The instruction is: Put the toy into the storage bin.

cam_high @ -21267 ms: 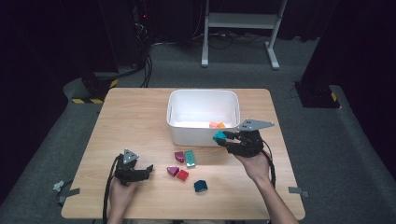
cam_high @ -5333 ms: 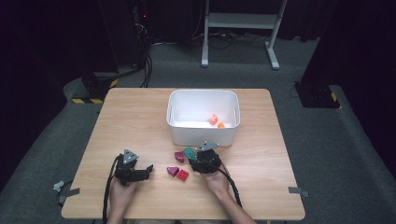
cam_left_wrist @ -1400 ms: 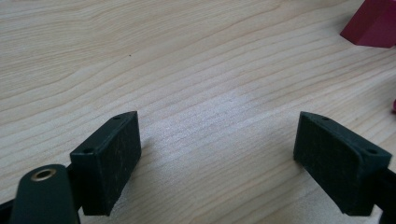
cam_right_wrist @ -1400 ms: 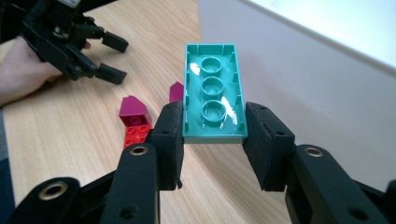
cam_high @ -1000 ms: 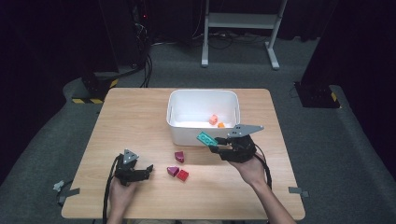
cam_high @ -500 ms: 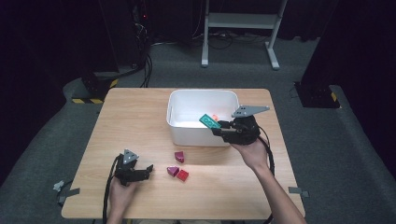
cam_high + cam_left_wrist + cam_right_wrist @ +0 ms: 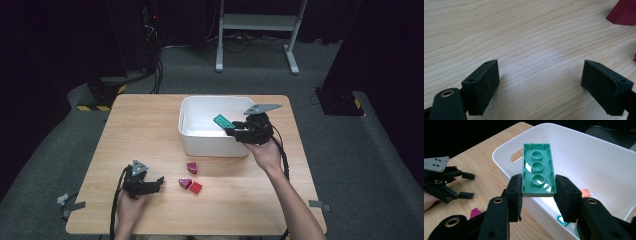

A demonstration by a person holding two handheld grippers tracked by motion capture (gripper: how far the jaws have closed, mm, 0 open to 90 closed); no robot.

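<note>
My right gripper (image 7: 231, 128) is shut on a green brick (image 7: 538, 173), held underside up over the white bin (image 7: 185, 127). In the high view the green brick (image 7: 221, 121) hangs above the bin's right half. An orange piece (image 7: 585, 193) and a teal piece (image 7: 561, 220) lie on the bin's floor. My left gripper (image 7: 159, 182) rests on the table at the front left, open, with bare wood between its pads (image 7: 482, 82). Three dark red and magenta pieces lie in front of the bin: one (image 7: 192, 167), another (image 7: 185, 183) and a red one (image 7: 195, 187).
The wooden table (image 7: 145, 130) stands on grey carpet. A white metal stand (image 7: 256, 22) and cables lie beyond the far edge. A dark red piece (image 7: 622, 13) shows at the upper right of the left gripper view.
My right gripper has carried the green brick up and away from the table's front, from beside the bin's near wall to over its inside. The left gripper has stayed put.
</note>
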